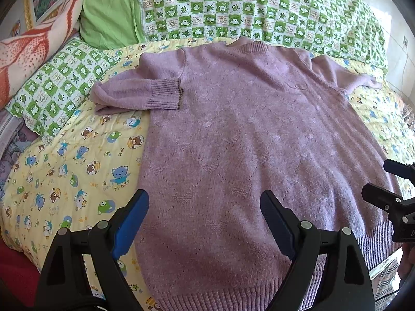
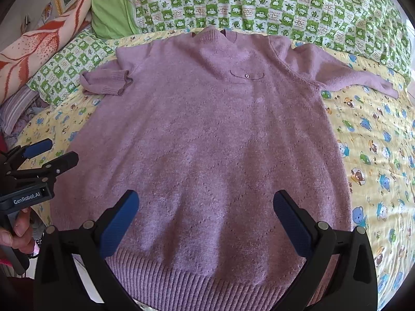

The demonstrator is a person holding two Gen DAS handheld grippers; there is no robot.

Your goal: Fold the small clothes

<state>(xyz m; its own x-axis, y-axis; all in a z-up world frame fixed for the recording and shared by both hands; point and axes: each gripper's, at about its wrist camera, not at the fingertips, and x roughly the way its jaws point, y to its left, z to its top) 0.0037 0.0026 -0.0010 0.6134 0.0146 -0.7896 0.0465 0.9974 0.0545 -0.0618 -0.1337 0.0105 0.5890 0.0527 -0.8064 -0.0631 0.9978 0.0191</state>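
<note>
Over the bed now, both claws low above the hem end of a mauve knitted sweater [image 1: 249,134], spread flat and front-up on a pale yellow quilted cover printed with cartoon bears [image 1: 70,171]. Neck toward the far end, ribbed hem nearest the cameras. On the left, a sleeve folded back on itself, ribbed cuff [image 1: 164,94] resting at the edge of the body. On the right, the other sleeve [image 2: 347,73] stretched out sideways across the yellow cover. Small button [image 2: 247,76] on a dark stitched curve at the chest.

Left gripper [image 1: 205,223] above the sweater's lower left part, blue-padded fingers [image 1: 131,226] spread wide, nothing between them, pointing along the garment toward the neck. Right gripper [image 2: 206,223] likewise splayed wide and empty, poised above the middle of the hem. Side by side, the pair, near each other but apart. In the right wrist view, left tool seen from the side at the frame's left edge, bare hand [image 2: 18,229] wrapped round its handle.

Beyond the neck, a green-and-white checked quilt [image 1: 259,7] heaped along the far side; matching checked pillow [image 1: 57,88] and an orange-patterned blanket [image 1: 33,49] at far left.
</note>
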